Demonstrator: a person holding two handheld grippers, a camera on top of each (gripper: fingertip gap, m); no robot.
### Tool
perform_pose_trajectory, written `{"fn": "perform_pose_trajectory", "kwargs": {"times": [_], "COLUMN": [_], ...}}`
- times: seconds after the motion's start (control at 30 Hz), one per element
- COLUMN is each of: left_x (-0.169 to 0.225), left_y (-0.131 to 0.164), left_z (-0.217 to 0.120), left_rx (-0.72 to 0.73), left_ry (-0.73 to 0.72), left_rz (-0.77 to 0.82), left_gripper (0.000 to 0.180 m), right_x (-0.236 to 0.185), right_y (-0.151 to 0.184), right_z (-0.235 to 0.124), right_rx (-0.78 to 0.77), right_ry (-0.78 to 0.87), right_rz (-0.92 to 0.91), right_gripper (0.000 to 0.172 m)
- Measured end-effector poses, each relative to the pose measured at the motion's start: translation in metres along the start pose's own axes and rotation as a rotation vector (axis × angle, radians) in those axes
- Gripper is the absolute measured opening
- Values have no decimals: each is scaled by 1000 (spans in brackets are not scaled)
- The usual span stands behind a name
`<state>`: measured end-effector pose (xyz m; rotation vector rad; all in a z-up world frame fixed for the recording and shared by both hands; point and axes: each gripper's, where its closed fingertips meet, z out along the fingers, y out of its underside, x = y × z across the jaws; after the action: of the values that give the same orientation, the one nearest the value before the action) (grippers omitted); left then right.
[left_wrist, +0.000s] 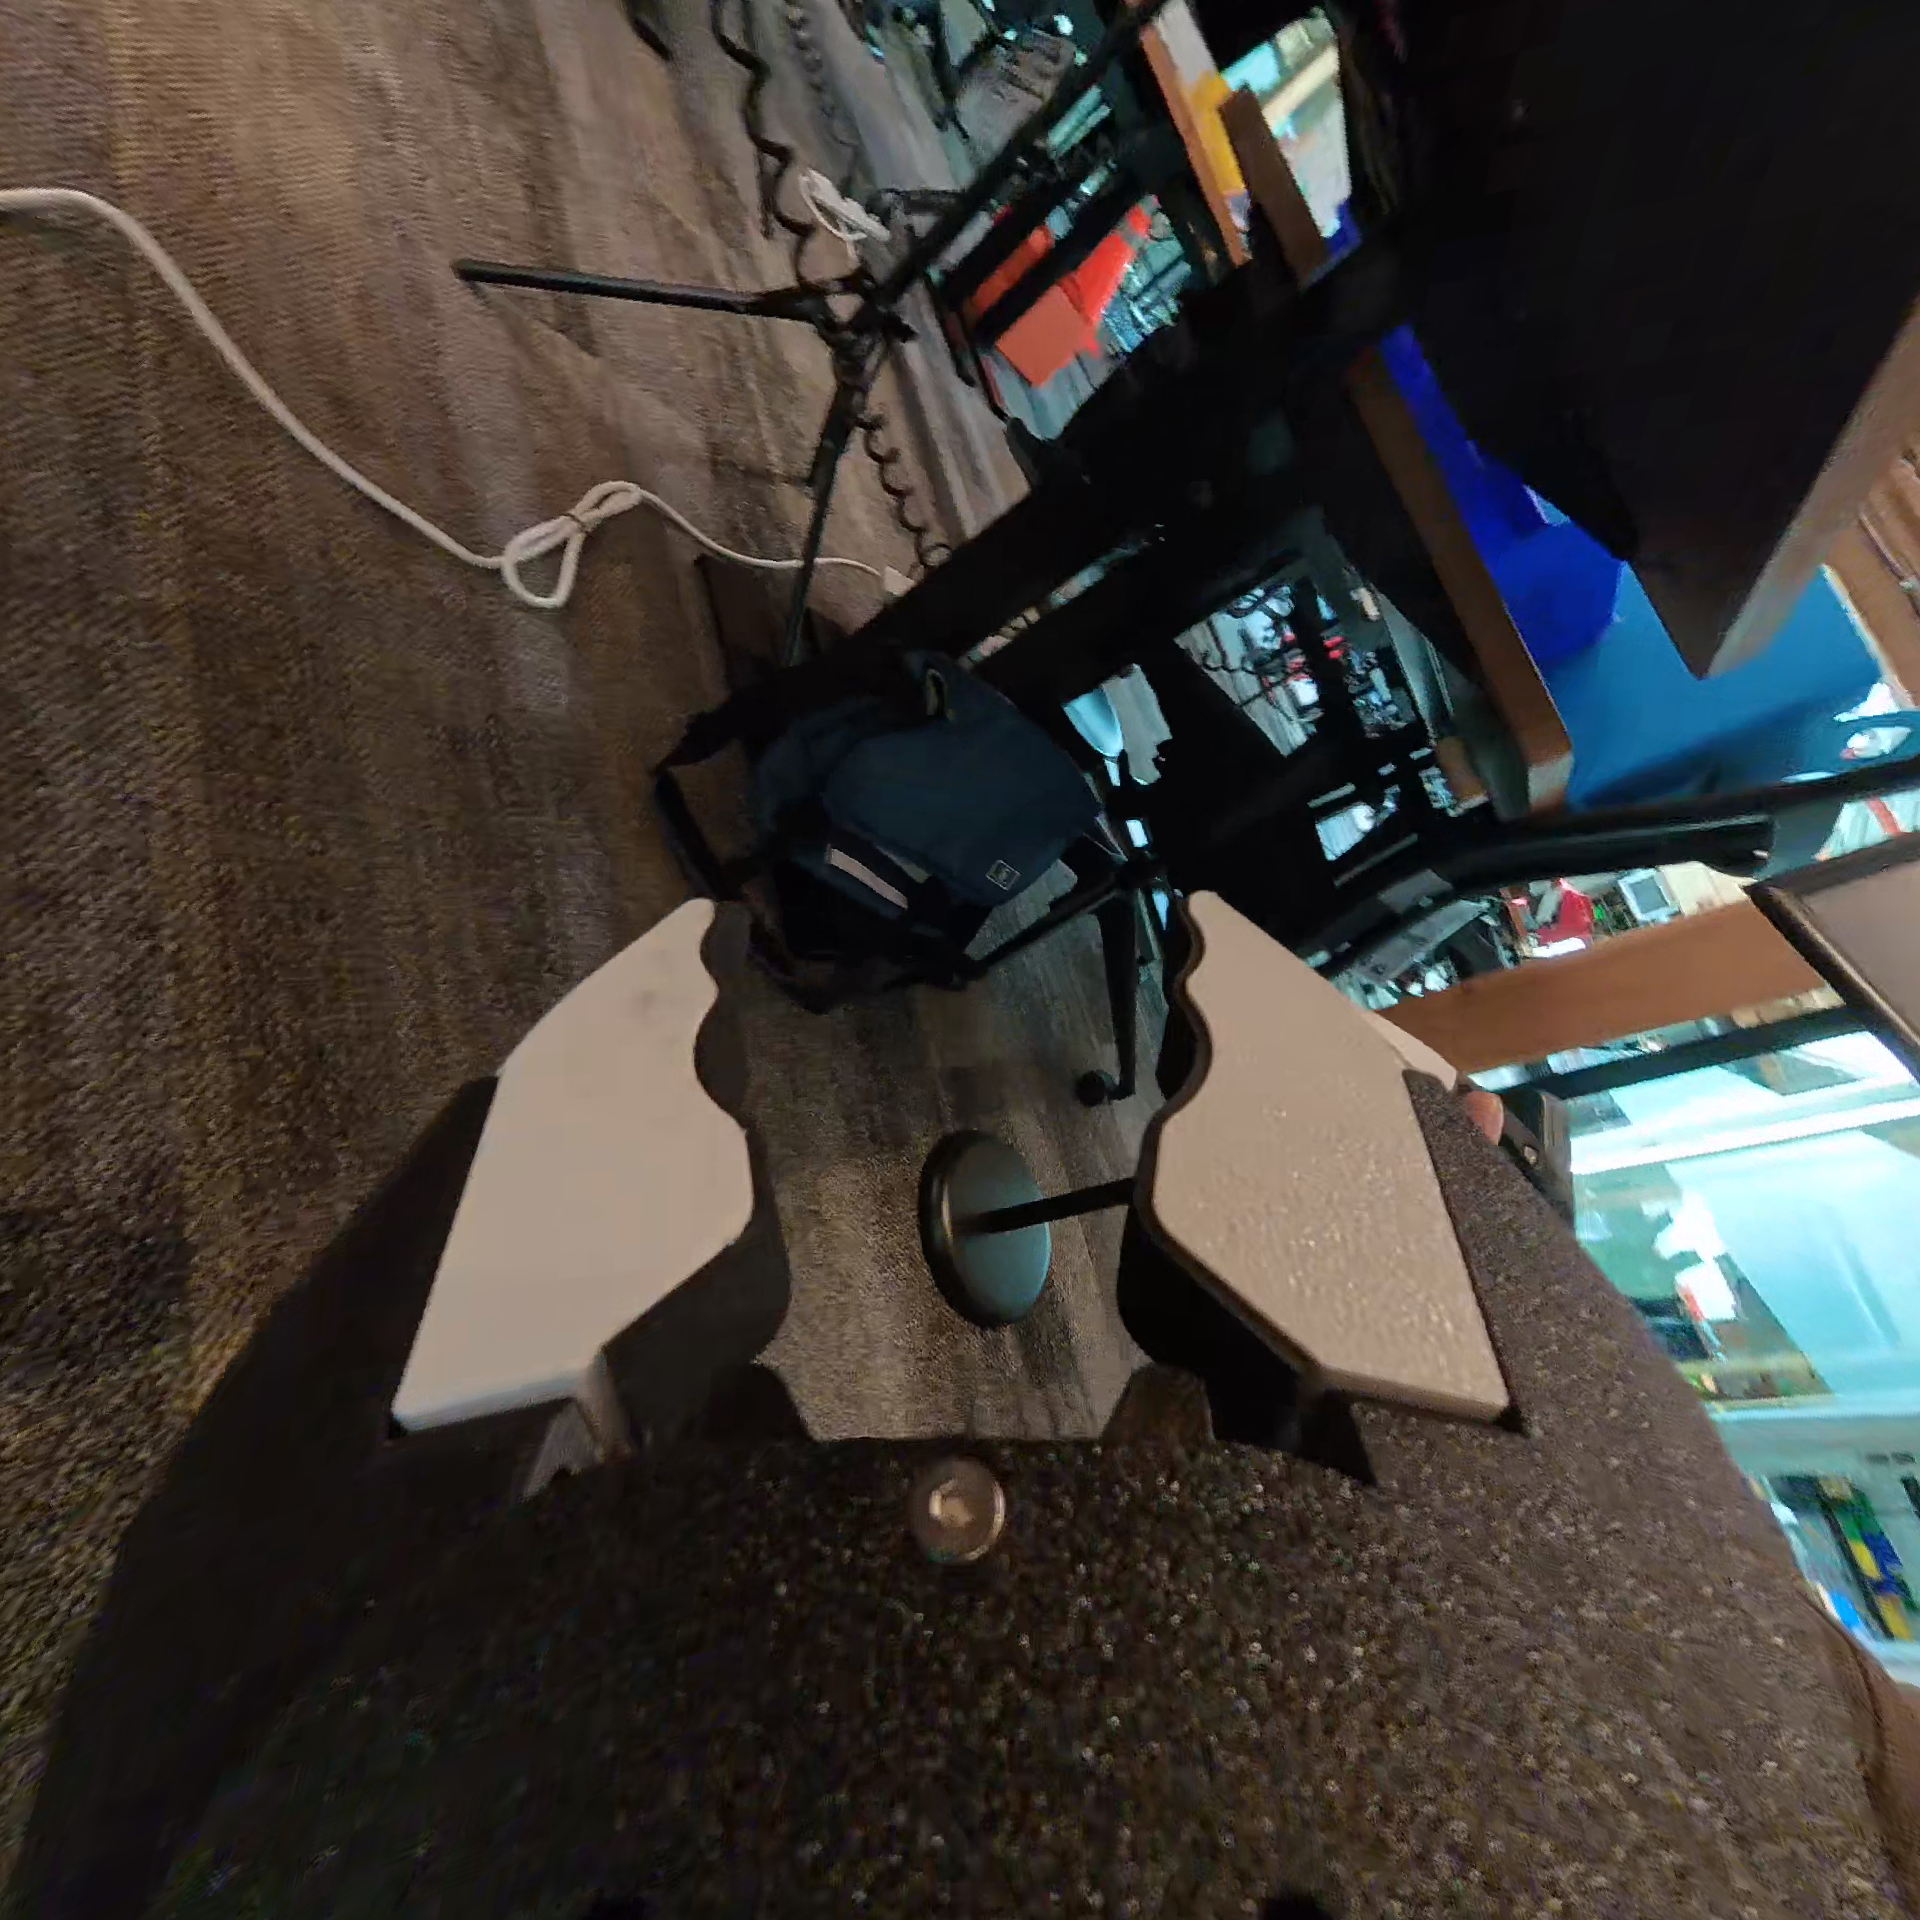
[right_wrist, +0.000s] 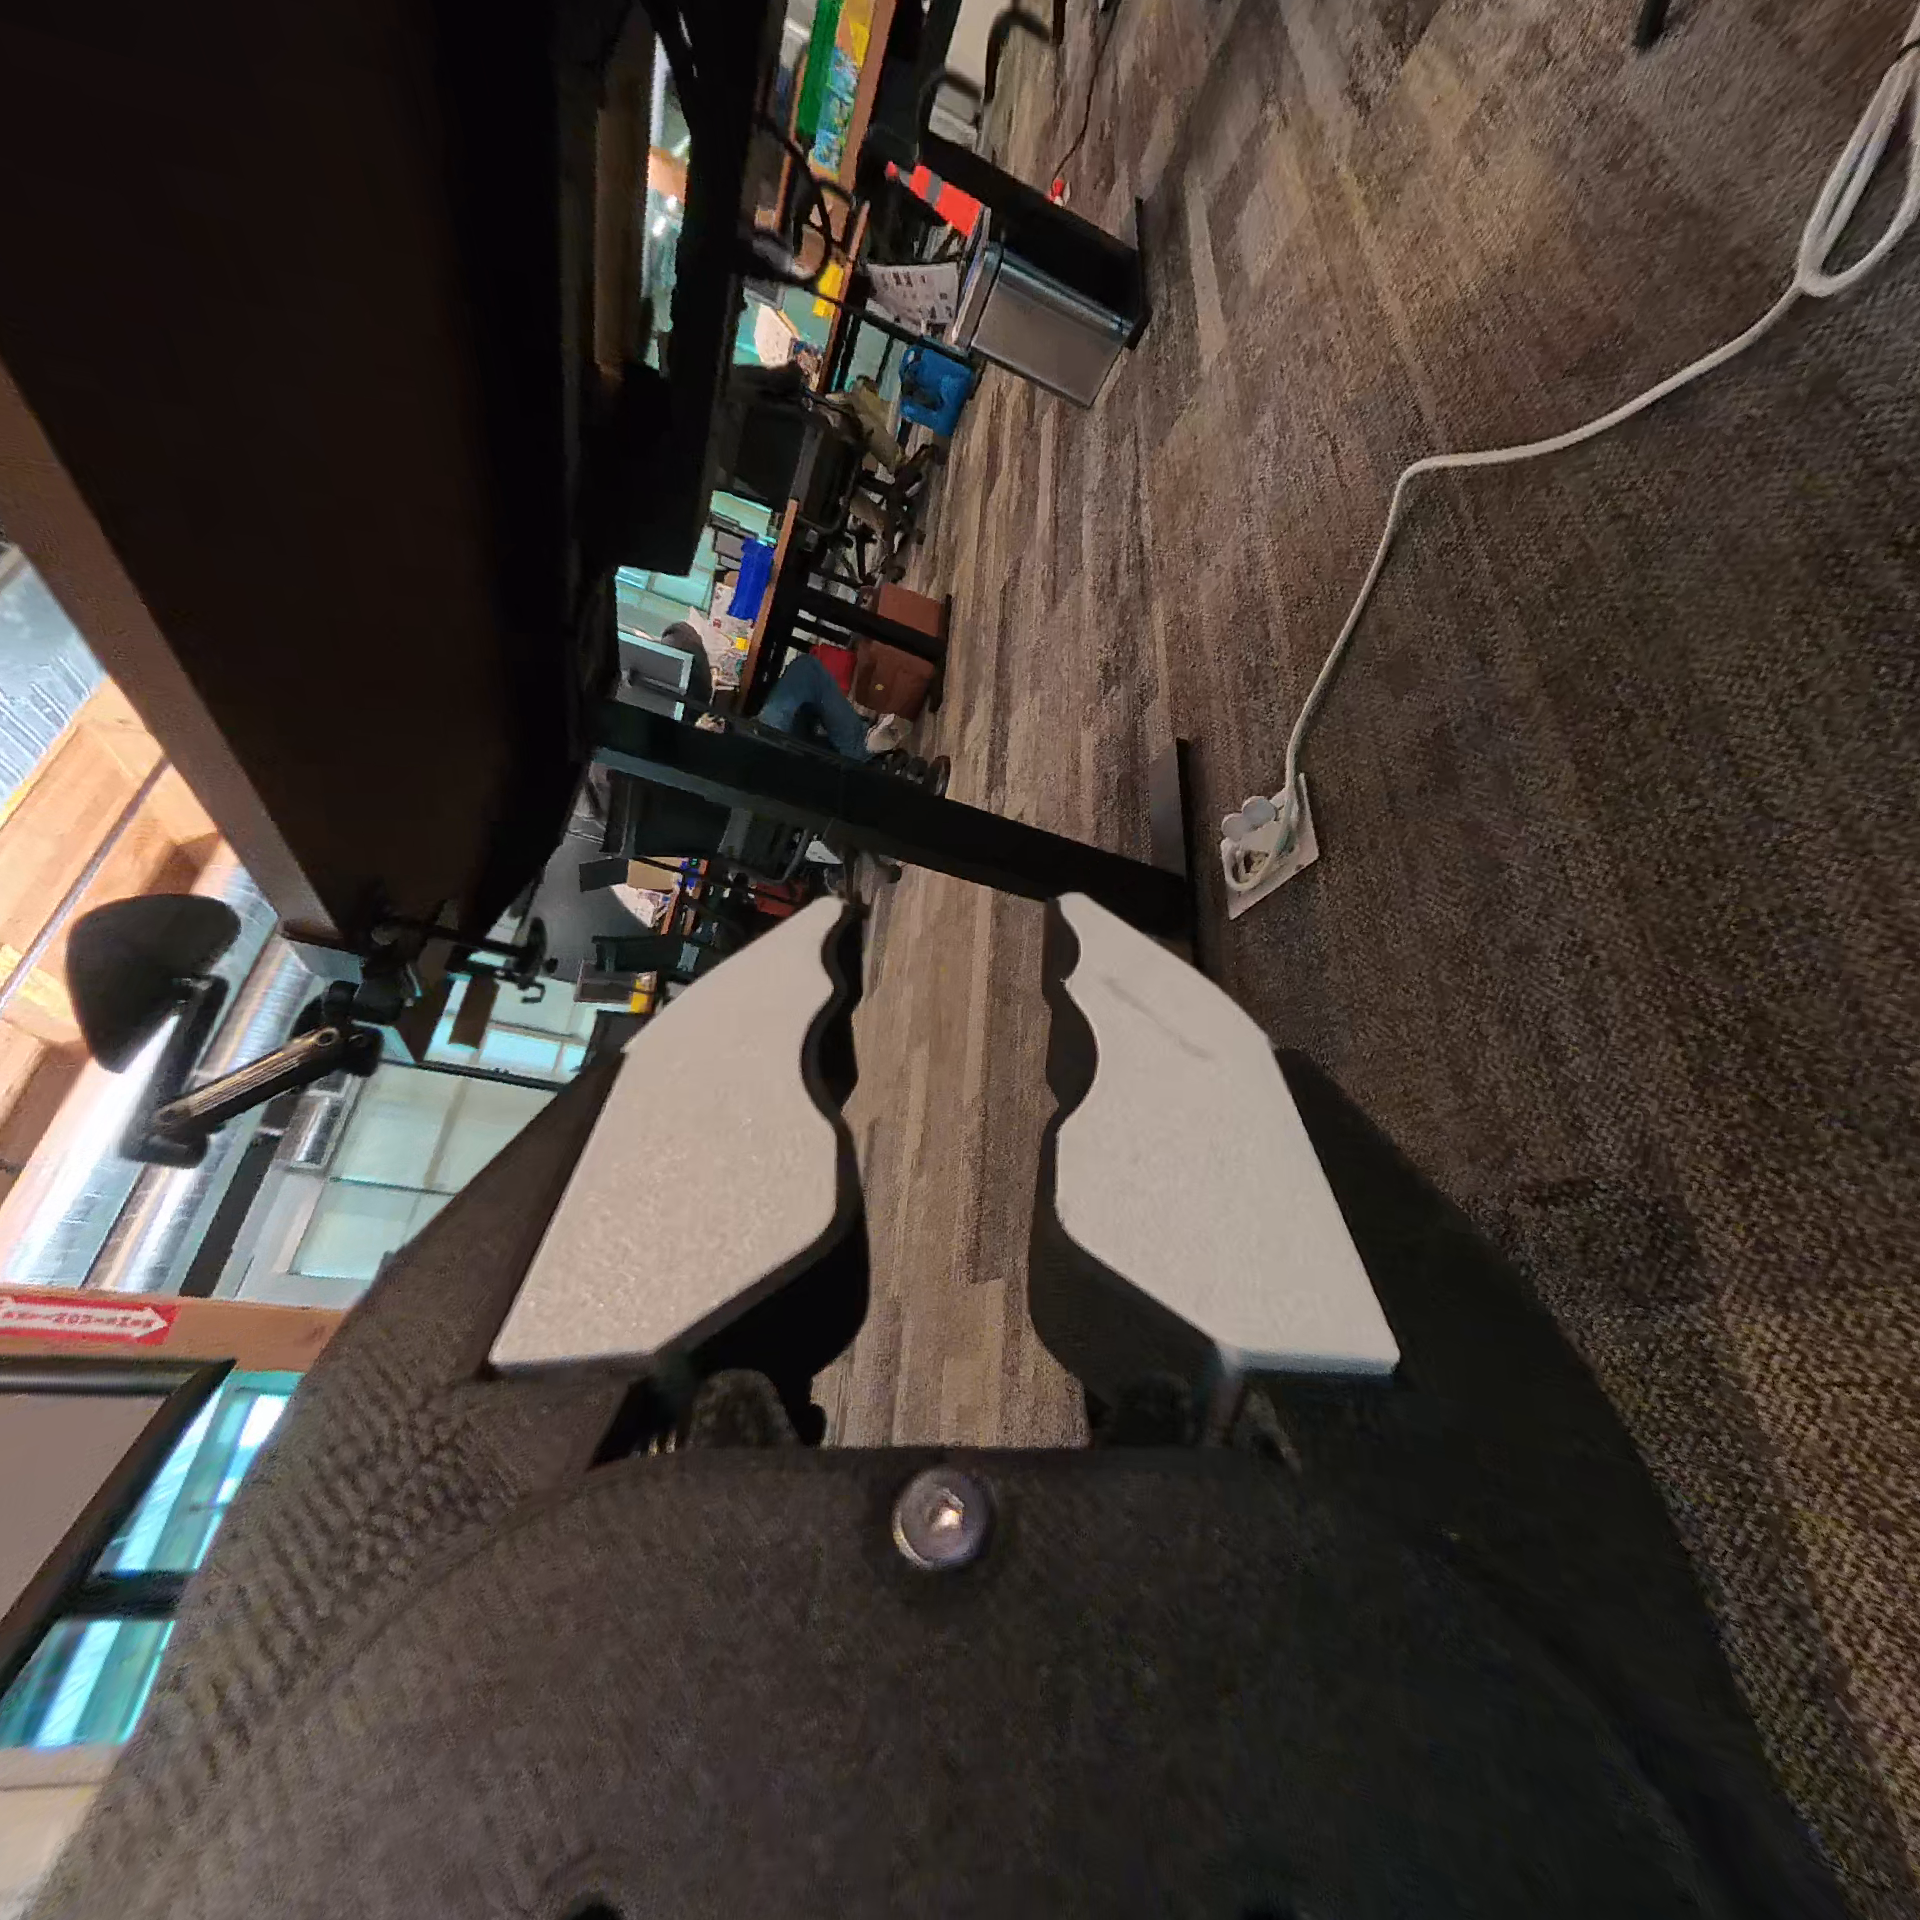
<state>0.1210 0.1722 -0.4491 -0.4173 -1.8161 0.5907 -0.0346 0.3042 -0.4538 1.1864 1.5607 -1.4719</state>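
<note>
My left gripper (left_wrist: 951, 914) is open wide and holds nothing. It hangs in the air above the carpet, turned on its side. Far beyond its white fingers (left_wrist: 623, 1091) a dark blue backpack (left_wrist: 935, 800) lies on the floor under a desk. A round black stand foot (left_wrist: 987, 1226) on the carpet shows between the fingers, far off. My right gripper (right_wrist: 951, 914) is open with a narrower gap and holds nothing. It also hangs over the carpet, turned sideways. Only striped carpet (right_wrist: 987, 1091) shows between its white fingers (right_wrist: 1174, 1122).
A white cable (left_wrist: 260, 384) runs over the carpet. A black tripod (left_wrist: 821, 312) stands by the desks. A white floor socket (right_wrist: 1262, 842) with a white cord (right_wrist: 1455, 457) lies right of a black desk leg (right_wrist: 935, 821). A metal bin (right_wrist: 1039, 322) and a seated person's legs (right_wrist: 821, 707) are farther off. The tips of one gripper are about 20 cm away from the tips of the other.
</note>
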Motion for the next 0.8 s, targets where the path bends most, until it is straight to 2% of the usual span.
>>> {"fn": "perform_pose_trajectory", "kwargs": {"times": [0.2, 0.37, 0.53, 0.8], "left_x": [-31, -48, -55, -44], "left_y": [-16, -25, -28, -18], "left_z": [-27, -46, -53, -42], "left_rx": [21, 39, 47, -4], "left_ry": [-85, -124, -135, -110], "left_rz": [21, 18, 9, 64], "left_gripper": [78, 77, 76, 76], "right_x": [-14, -25, -26, -26], "right_y": [39, 65, 73, 69], "right_z": [40, 60, 67, 65], "right_rx": [-95, -155, -170, -165], "right_ry": [-44, -63, -67, -80], "right_rz": [12, -15, -5, 5], "right_gripper": [33, 33, 32, 32]}}
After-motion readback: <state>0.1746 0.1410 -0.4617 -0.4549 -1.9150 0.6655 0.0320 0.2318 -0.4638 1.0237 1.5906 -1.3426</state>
